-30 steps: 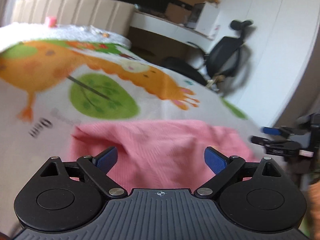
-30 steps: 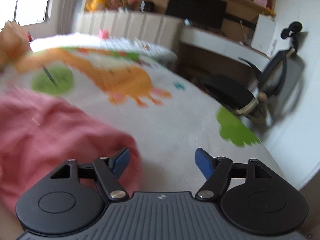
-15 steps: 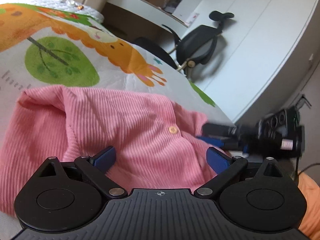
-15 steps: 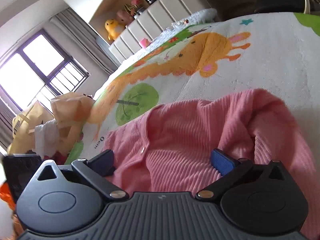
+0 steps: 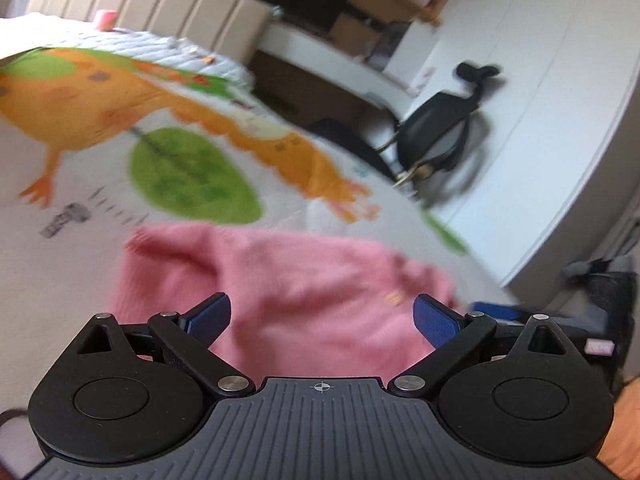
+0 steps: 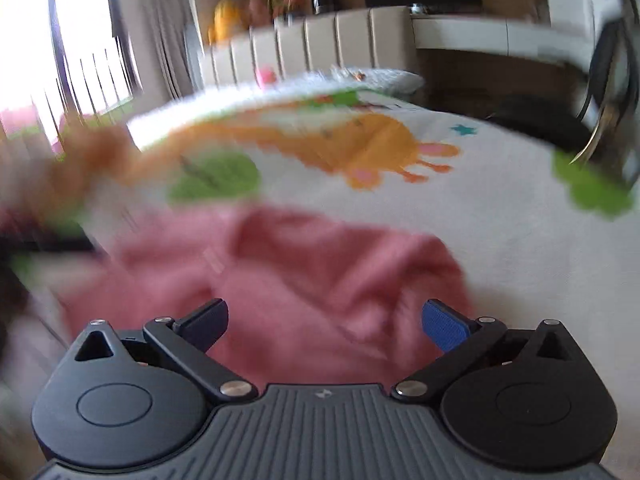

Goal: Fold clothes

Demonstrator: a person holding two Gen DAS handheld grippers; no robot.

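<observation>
A pink ribbed cardigan (image 5: 288, 284) lies crumpled on a bed cover printed with orange animals and green leaves (image 5: 192, 172). It also shows in the right wrist view (image 6: 304, 276). My left gripper (image 5: 322, 320) is open and empty, just above the near part of the cardigan. My right gripper (image 6: 324, 320) is open and empty, over the cardigan's near edge from the other side. The other gripper's blue finger (image 5: 496, 312) shows at the right in the left wrist view. Both views are blurred by motion.
A black office chair (image 5: 440, 140) stands beside the bed by a white wall. A padded headboard (image 5: 140, 12) and a desk (image 5: 340, 68) lie at the far end. A heap of other clothes (image 6: 60, 168) sits at the left by the window.
Both grippers have swung and pulled back from the cardigan; the views tilt back to level. Both stay open and empty. The cardigan lies where it was.
</observation>
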